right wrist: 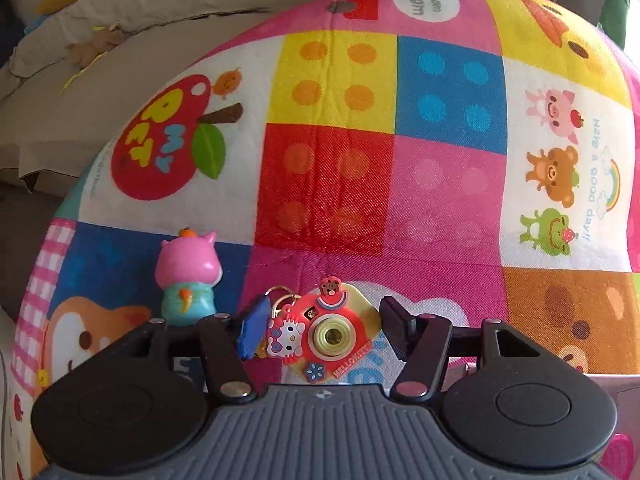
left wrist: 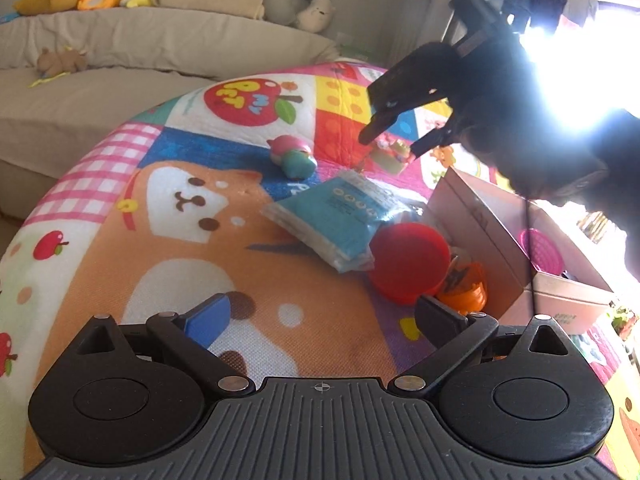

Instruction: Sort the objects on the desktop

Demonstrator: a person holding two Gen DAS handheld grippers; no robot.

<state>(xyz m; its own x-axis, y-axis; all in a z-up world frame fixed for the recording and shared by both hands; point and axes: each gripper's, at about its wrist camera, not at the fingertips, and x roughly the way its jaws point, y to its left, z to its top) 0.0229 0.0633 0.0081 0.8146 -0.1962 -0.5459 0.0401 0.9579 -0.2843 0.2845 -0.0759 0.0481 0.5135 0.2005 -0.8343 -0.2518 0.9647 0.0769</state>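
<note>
Straddling toy camera (right wrist: 326, 336), right tongs (right wrist: 324, 330) gape wide.

1. On your play mat (right wrist: 448, 184), the red apple print (right wrist: 160, 140) carries "MY PET" in yellow and blue letters; you see the same apple in the left wrist view (left wrist: 244, 98).
2. Near the mat's far edge, a white bubble (right wrist: 426, 0) reads "Vroom Vroom", upside down to you.
3. Beside the pig, bear and frog drawings, the mat says "Have a good day!!" (right wrist: 596, 176), running sideways.
4. The toy camera (right wrist: 320, 336) between your right gripper's fingers has "HELLO KITTY" along its lower edge.
5. The blue packet (left wrist: 340, 216) has print too small for you to read.
</note>
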